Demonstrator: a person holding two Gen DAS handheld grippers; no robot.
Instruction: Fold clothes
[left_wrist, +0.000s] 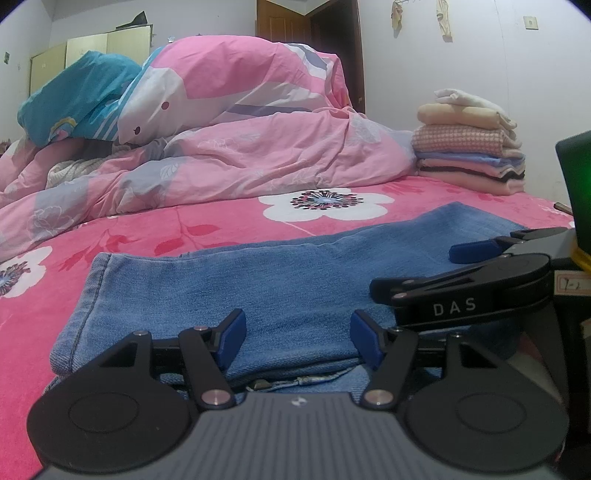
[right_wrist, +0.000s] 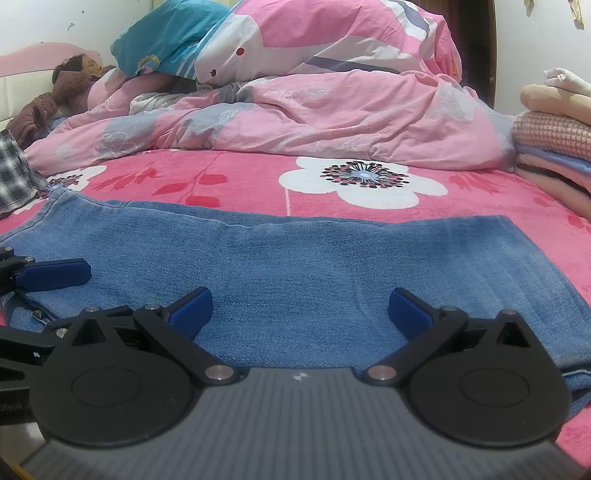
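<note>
While the folded jeans (left_wrist: 258, 280) lay flat across the pink flowered bedsheet (left_wrist: 155, 236), both tools were held low over the denim. The left gripper (left_wrist: 297, 341) was seen with its blue pads (left_wrist: 232, 339) spread apart, nothing caught between them. The right gripper (right_wrist: 301, 314) was likewise parted wide and empty above the cloth. A stack of folded clothes (left_wrist: 469, 151) was set near the far right, beside a rumpled pink quilt (left_wrist: 236, 155) and a teal pillow (left_wrist: 77, 99).
</note>
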